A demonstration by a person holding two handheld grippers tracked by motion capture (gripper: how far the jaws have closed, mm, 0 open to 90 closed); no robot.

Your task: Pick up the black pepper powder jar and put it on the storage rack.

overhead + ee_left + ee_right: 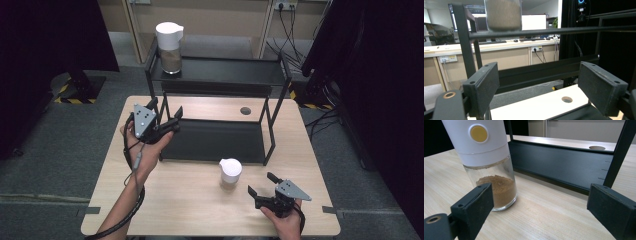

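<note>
Small jar (230, 173), white cap, brown powder in glass base: upright on table (190, 200), near centre, just in front of black rack (220, 140). Right gripper (263, 186) just right of it, jaws wide open, empty, jar off to left in right gripper view (487, 162). Likely step: grasp jar. Swing left to centre jaws, close on glass body, keep upright. Left gripper (172, 120) open, empty, at rack's left post. Larger jar (170, 47) on top shelf.

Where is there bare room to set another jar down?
Free: the rack's lower shelf, the top shelf right of the tall jar, and the table's front-left wood. Crowded: front right, where the small jar stands beside the right gripper.
</note>
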